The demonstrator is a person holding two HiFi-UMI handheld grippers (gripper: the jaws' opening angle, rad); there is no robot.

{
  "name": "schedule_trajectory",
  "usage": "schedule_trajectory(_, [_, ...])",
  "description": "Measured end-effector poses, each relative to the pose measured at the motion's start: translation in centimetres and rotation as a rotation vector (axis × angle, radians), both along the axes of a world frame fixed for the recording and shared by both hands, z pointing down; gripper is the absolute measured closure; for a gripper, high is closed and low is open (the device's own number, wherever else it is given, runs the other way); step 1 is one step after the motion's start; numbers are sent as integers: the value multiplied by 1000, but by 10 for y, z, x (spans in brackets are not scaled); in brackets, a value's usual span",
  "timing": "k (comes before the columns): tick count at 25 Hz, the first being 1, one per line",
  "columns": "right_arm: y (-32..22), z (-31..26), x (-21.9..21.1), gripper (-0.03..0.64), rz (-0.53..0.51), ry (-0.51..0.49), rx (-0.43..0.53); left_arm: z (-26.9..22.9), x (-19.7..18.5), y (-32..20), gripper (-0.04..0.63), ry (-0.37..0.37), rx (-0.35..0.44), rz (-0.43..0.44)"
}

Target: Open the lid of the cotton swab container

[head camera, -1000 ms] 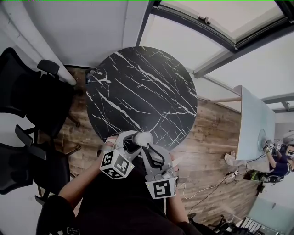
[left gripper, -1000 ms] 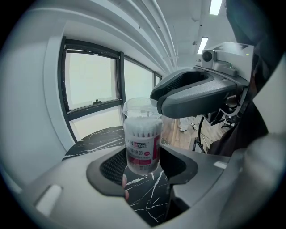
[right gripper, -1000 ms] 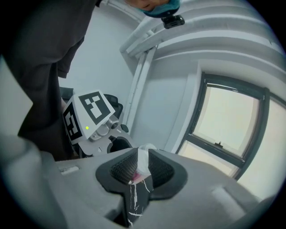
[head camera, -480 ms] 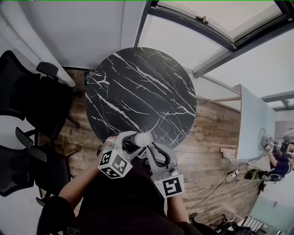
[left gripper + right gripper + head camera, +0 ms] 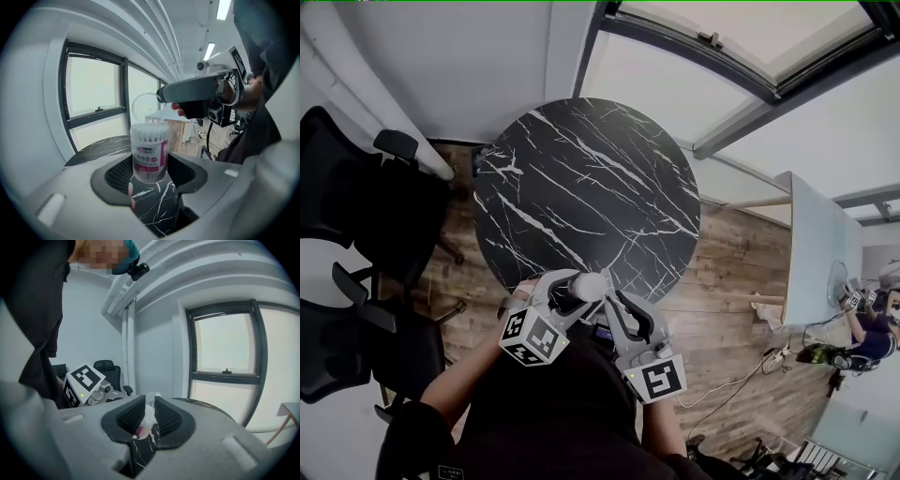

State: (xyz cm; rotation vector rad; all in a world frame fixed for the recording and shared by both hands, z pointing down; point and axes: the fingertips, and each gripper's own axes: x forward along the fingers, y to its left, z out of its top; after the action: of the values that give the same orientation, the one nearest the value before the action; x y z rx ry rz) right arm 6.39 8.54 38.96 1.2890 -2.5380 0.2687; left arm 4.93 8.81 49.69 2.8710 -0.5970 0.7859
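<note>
In the left gripper view, a clear cotton swab container [image 5: 150,152] with a pink and white label stands upright between the pads of my left gripper [image 5: 150,172], which is shut on it. Its round clear lid [image 5: 144,107] is tilted up off the swab tips. My right gripper [image 5: 161,96] reaches in from the right and pinches the lid's rim. In the right gripper view, the narrow jaws of the right gripper [image 5: 149,416] hold the translucent lid [image 5: 151,397]. In the head view, both grippers meet at the container [image 5: 589,285] over the table's near edge.
A round black marble table [image 5: 581,178] lies ahead on a wooden floor. Black office chairs [image 5: 356,187] stand to the left. A pale table [image 5: 816,244] and a seated person [image 5: 867,337] are far right. Windows run along the far wall.
The right gripper's marker cube has swung to the right while its tips stay at the container's top. The left gripper has hardly moved.
</note>
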Motion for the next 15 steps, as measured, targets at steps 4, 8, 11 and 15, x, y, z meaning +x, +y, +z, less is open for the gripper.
schedule_trajectory(4, [-1,2,11,554,21,-49,-11,0,1,0,356,-1,4,2])
schedule_trajectory(8, [-2,1,13,554,25,-57,-10,-1,1,1,356,1,6,3])
schedule_trajectory(11, [-1,2,17,555,39,-70,-10,-1,2,2,356,6,6,5])
schedule_trajectory(15, [-1,1,22,555,47,-87,-17,-2,4,3,356,9,9,11])
